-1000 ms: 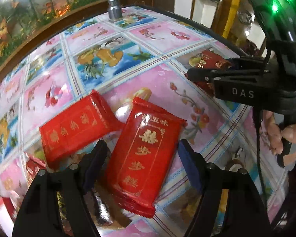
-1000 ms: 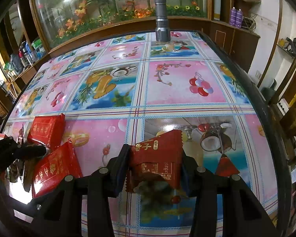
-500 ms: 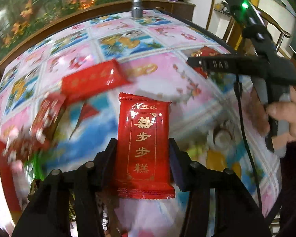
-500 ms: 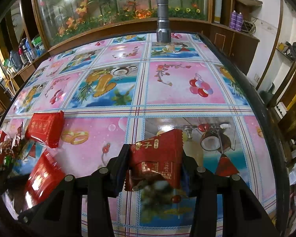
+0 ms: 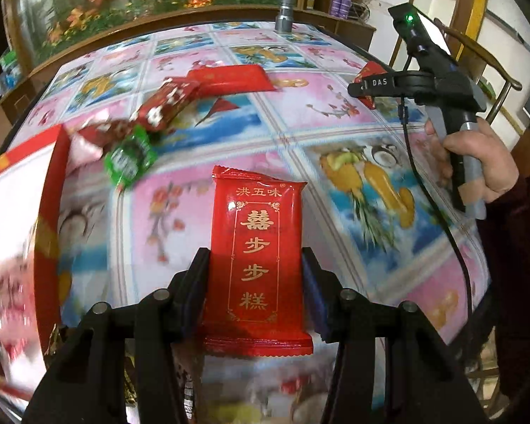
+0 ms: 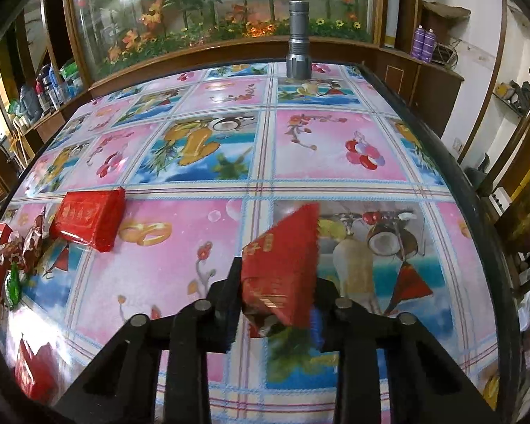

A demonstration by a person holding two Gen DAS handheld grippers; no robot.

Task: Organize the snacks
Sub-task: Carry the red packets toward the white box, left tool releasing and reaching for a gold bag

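Note:
My left gripper (image 5: 255, 282) is shut on a red snack pack with gold characters (image 5: 258, 247) and holds it above the table. My right gripper (image 6: 275, 296) is shut on a smaller red snack packet (image 6: 281, 265), tilted and lifted off the table; the gripper also shows in the left wrist view (image 5: 357, 89). Another red pack (image 6: 88, 219) lies on the table at the left, also in the left wrist view (image 5: 229, 76). Small red candies (image 5: 162, 106) and a green one (image 5: 130, 157) lie beside a red-rimmed box (image 5: 49, 190).
A grey flashlight (image 6: 298, 46) stands at the table's far edge. The flowered tablecloth (image 6: 335, 148) covers the table. A wooden cabinet with a flower display runs behind it. A chair (image 5: 491, 70) stands at the right.
My left gripper has closed on the gold-lettered pack, lifted it and swung left and back. My right gripper has lifted and tilted its small packet.

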